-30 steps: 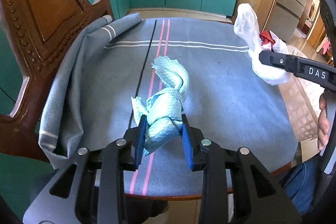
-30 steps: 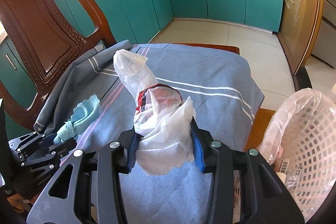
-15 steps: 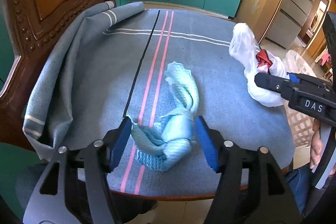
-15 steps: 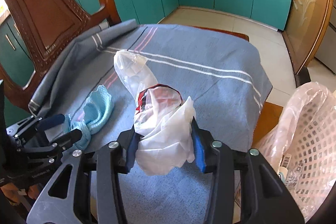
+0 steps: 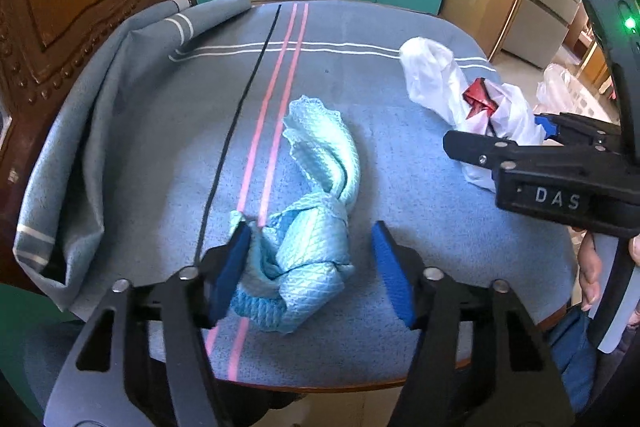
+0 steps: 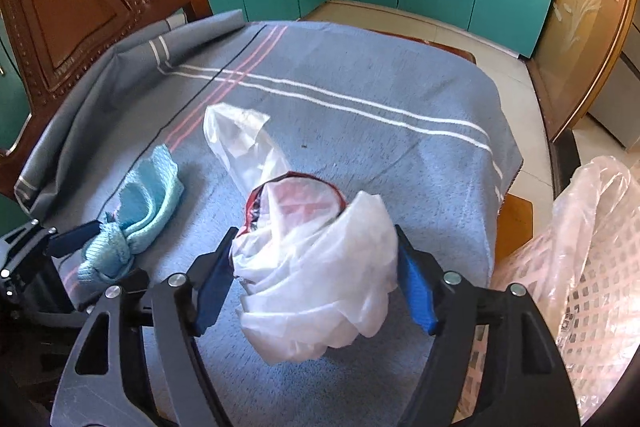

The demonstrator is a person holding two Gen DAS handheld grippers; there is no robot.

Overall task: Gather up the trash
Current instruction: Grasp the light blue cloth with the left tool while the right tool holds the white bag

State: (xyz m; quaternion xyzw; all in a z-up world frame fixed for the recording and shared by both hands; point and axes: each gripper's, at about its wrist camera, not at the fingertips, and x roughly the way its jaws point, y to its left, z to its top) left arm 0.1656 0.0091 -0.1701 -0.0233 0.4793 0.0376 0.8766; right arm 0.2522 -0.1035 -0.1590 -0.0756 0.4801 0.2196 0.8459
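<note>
Left tool point(image 5: 310, 263): closing, straddling the knotted blue cloth point(image 5: 308, 227) at lower centre, right pad still clear.
Right tool point(image 6: 316, 277): opening around the white bag point(image 6: 316, 267) on the tabletop point(image 6: 360, 75).
Advice: centre each bundle, squeeze fully before lifting toward the lined basket point(image 6: 592, 247) at right.

I see a crumpled light-blue cloth point(image 5: 316, 227), knotted near its middle, lying on the surface beside the pink stripes, its long tail stretching away from me. To its right lies a wrinkled white plastic bag point(image 6: 316, 267), bunched up, with a red wrapper point(image 5: 478, 101) showing through its folds and one loose end trailing out flat.
</note>
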